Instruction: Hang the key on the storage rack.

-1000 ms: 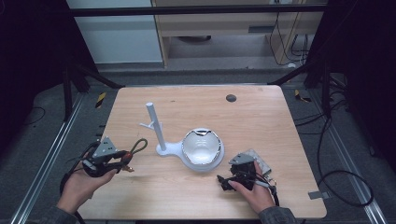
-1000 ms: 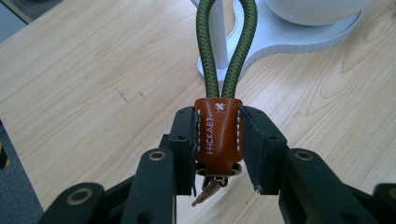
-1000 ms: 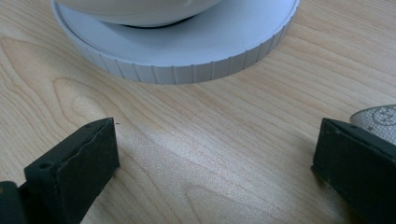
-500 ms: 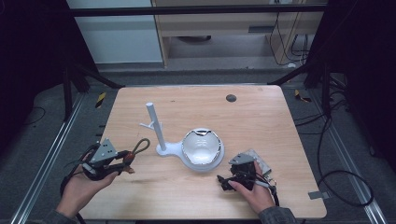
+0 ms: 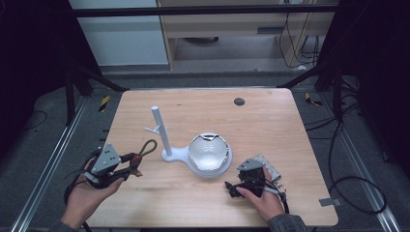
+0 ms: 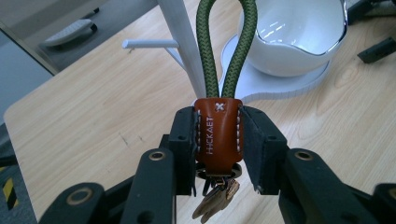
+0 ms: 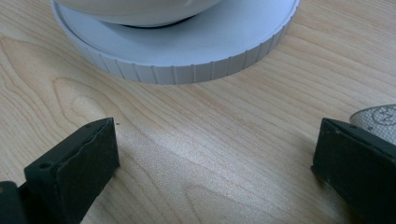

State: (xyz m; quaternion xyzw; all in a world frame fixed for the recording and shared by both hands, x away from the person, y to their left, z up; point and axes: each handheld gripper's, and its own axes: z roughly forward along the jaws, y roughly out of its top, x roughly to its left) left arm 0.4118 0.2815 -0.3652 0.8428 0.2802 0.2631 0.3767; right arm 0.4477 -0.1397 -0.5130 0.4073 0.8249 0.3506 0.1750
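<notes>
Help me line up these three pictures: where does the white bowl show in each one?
High view: the white bowl sits mid-table on the round white base.
Left gripper view: top right, behind the green cord loop.
Right gripper view: only its underside at the top edge.
Shared landmark: the round white base under the bowl.
</notes>
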